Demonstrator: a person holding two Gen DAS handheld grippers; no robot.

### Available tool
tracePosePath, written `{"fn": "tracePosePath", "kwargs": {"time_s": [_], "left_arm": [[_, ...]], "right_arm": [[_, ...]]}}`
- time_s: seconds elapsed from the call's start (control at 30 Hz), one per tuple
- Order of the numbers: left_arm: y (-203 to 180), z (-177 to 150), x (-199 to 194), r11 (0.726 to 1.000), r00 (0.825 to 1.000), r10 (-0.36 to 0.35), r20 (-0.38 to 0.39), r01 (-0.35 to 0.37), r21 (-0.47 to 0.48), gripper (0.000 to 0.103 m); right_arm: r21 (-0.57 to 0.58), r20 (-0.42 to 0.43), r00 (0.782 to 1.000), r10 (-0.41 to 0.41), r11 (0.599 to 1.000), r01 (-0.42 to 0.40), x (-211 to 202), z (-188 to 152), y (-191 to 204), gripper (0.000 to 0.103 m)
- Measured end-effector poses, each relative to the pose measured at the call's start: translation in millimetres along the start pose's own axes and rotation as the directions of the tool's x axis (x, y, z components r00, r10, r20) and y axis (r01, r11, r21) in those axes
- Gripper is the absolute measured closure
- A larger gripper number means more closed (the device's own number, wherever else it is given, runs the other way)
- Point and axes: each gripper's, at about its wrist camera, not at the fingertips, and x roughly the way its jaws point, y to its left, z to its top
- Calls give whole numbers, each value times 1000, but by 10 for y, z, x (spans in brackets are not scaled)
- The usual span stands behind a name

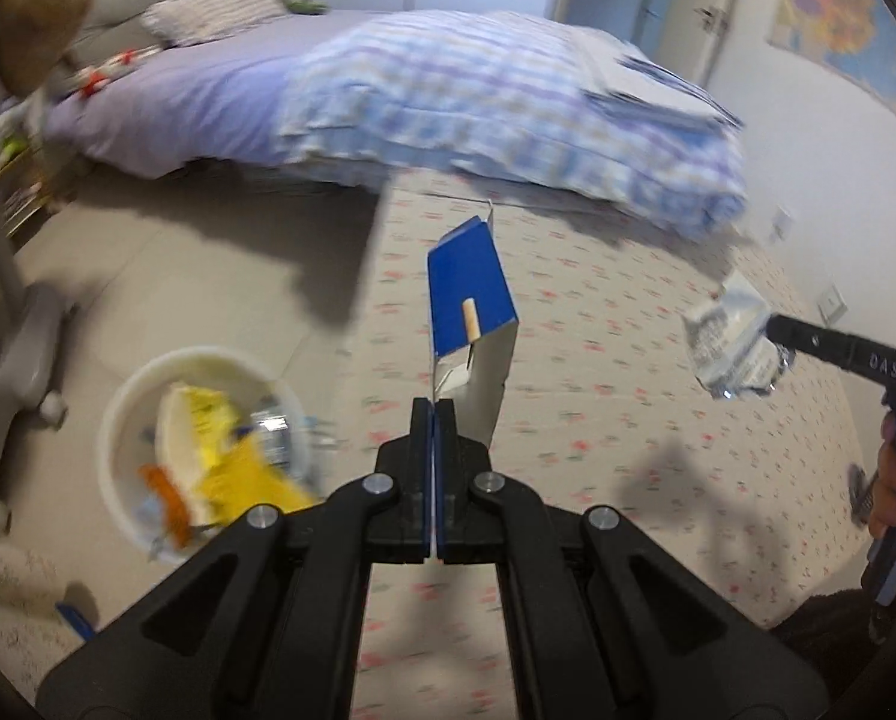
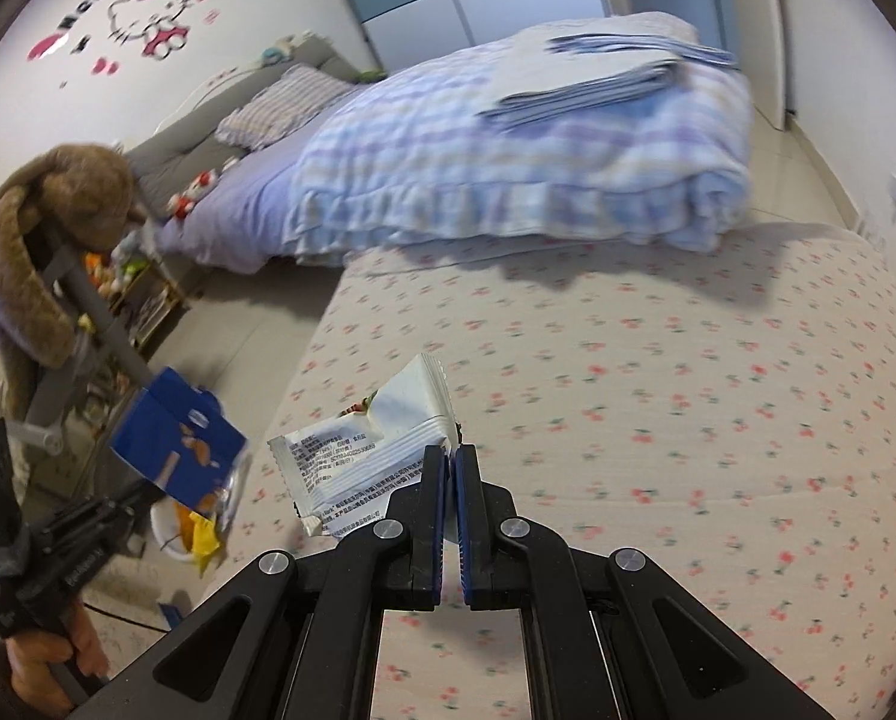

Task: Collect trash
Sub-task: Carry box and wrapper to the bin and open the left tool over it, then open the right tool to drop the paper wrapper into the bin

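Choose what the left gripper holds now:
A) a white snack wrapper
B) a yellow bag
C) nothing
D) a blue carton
D: the left gripper is shut on the flap of the blue carton, while the white snack wrapper sits in the right gripper.

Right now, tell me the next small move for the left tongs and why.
Probably swing the left tongs left until they are over the round white trash bin, then let go. They are shut on the blue and white cardboard carton, which hangs over the floral mat, beside the bin rather than above it.
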Motion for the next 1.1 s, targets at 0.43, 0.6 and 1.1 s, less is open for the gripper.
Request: {"fn": "tracePosePath", "kwargs": {"time_s": [0.43,0.6,1.1], "left_arm": [[1173,-341,20,962,984,144,-108,-165,-217,102],[1363,-354,120,949,981,157,-114,-182,-258,103],[1732,-587,-43,912,955,264,-136,-293,-286,23]], "right_arm": [[-106,-85,992,93,989,-102,605,-100,1040,99],[-127,-108,984,141,980,-154,777,-158,1389,99],[-182,-191,963,192,957,-227,1532,-367,2207,97]]}}
